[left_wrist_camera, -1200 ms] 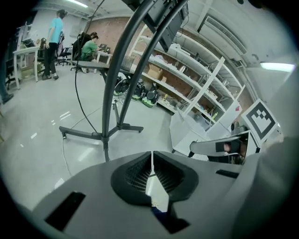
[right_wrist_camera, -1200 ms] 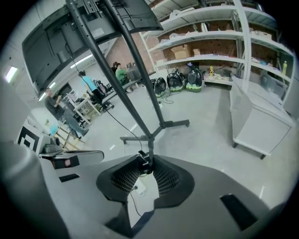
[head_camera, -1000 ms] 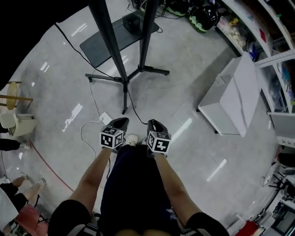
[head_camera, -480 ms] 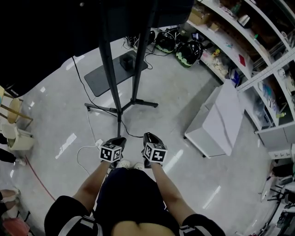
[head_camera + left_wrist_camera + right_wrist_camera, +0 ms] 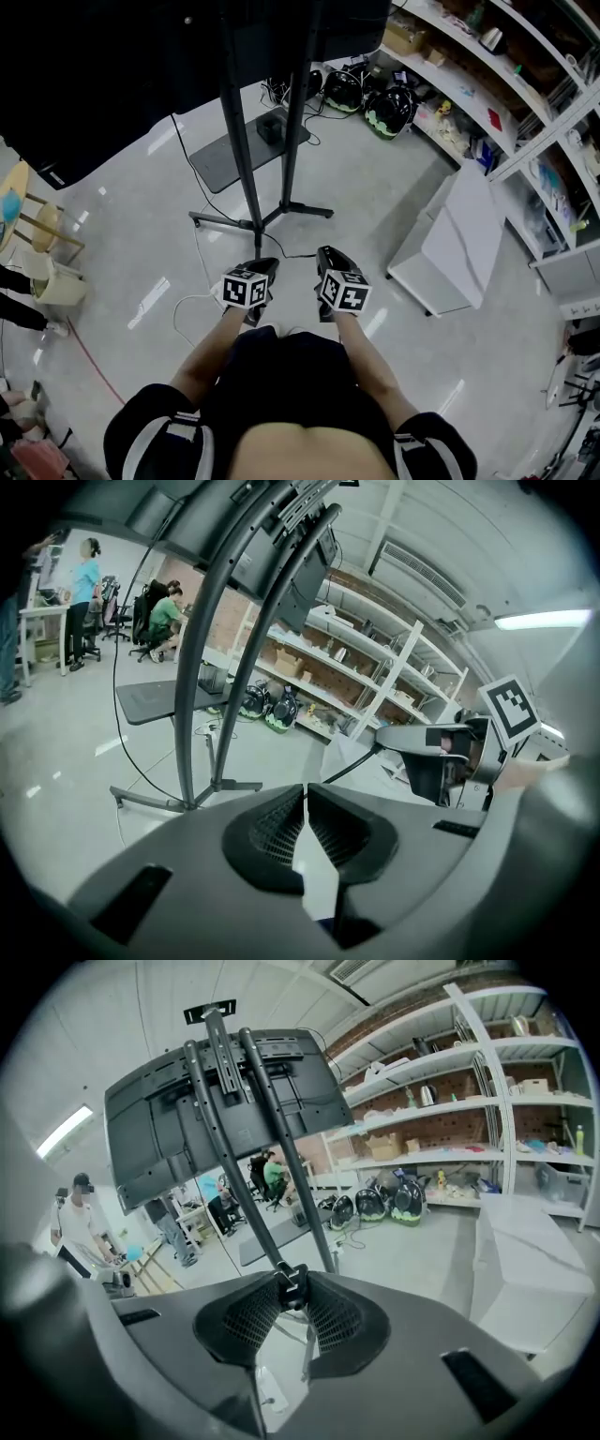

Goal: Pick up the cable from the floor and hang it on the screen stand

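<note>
Grey polished floor [image 5: 141,234], shelves [image 5: 469,94]; right gripper [image 5: 292,1279] jaws pinch cable [image 5: 290,1290], left gripper [image 5: 306,787] jaws together.

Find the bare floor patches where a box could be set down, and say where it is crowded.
Bare floor lies between the screen stand and the white cabinet. Another patch lies between the stand's feet and the wooden stools at left. Crowded: by the helmets under the shelves, and near the stand's feet, where a white cable lies.
</note>
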A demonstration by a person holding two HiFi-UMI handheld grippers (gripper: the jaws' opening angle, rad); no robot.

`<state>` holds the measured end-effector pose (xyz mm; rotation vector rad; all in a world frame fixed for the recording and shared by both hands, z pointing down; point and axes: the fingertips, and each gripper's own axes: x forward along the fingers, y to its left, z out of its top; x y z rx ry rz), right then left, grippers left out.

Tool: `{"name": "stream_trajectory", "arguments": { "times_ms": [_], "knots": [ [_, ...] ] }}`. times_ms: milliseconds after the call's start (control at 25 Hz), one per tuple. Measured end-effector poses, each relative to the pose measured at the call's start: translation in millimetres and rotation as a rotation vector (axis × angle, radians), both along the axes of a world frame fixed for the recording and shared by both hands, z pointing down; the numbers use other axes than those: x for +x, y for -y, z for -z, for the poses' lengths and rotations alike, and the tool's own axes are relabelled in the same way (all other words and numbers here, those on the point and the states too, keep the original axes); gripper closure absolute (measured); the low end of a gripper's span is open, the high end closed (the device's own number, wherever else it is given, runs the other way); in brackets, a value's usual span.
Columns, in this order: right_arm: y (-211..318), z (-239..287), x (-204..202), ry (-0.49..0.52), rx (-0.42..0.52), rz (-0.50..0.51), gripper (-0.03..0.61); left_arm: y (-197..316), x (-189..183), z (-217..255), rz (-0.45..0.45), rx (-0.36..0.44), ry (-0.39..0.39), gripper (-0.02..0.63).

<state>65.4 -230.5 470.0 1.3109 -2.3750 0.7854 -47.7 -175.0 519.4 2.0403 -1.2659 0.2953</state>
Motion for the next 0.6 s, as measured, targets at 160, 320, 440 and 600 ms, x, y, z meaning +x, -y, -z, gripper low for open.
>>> {"name": "stream_trajectory", "arguments": {
  "times_ms": [160,320,440,600],
  "knots": [
    [8.2,23.1,6.7,0.036,0.042,-0.001,0.476,7.5,0.6,16.2,0.008,0.03,0.02,0.593],
    [15.6,45.5,16.5,0.042,0.093,0.028,0.476,12.6,9.3,30.2,0.014,0.053,0.043,0.593],
    [18.9,56.6,22.3,0.045,0.135,0.06,0.476,10.5,19.9,36.2,0.011,0.078,0.058,0.593],
    [22.3,70.1,27.0,0.043,0.165,0.127,0.476,3.9,43.2,53.8,-0.007,0.105,0.019,0.592]
  ]
}}
